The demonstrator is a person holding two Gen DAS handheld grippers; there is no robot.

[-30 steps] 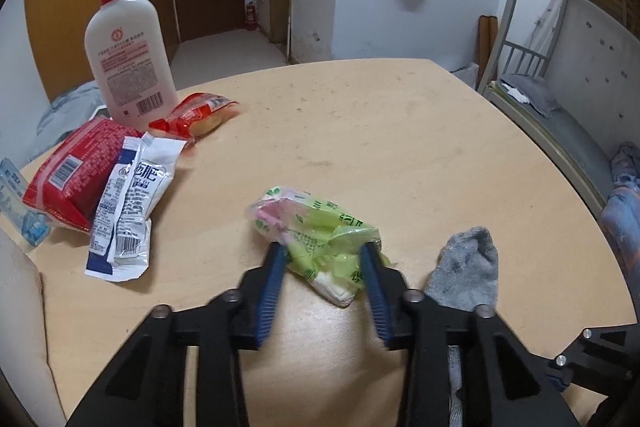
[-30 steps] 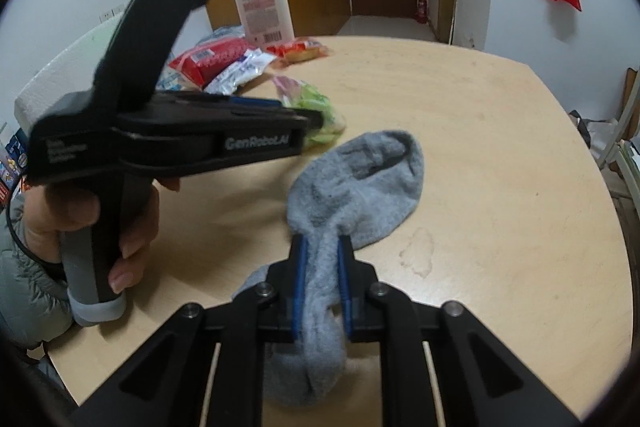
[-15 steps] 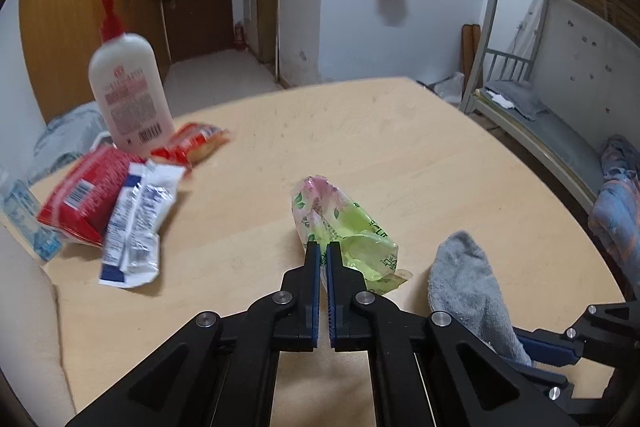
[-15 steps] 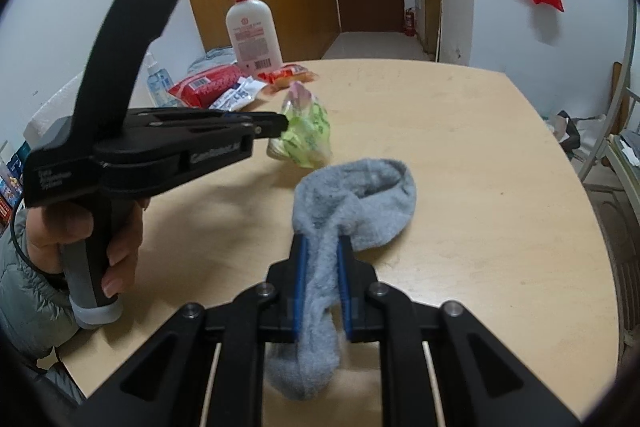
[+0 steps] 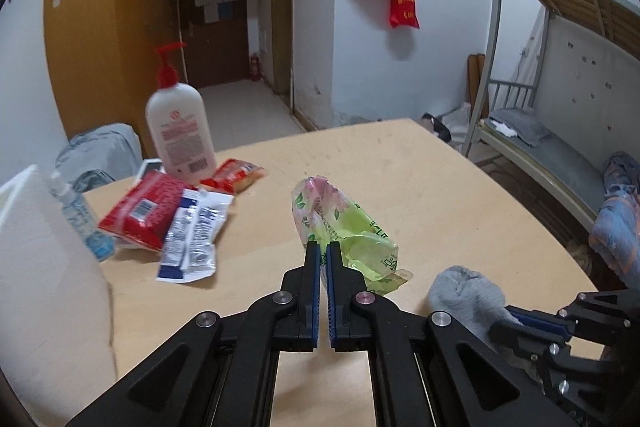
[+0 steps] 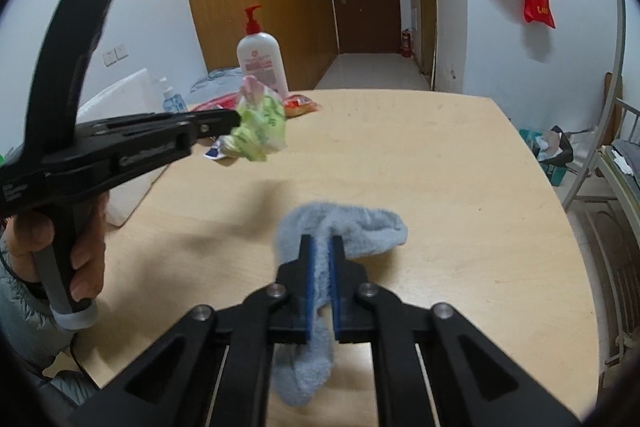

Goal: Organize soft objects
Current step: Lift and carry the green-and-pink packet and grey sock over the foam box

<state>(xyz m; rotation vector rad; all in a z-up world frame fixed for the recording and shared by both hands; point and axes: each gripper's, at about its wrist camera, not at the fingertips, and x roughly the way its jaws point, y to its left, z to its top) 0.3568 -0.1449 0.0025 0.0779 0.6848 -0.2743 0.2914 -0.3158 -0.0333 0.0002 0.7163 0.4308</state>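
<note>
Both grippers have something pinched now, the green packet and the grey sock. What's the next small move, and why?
Probably carry both clear of the table before placing them. The left gripper is shut on the green packet, which hangs above the tabletop, and the right gripper's jaws have just closed on the grey sock, whose toe end may still touch the wood.

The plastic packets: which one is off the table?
The green packet, pinched in the left tool; the red and white ones lie beside the pump bottle.

Green floral packet (image 5: 344, 227), grey sock (image 6: 352, 227)
</note>
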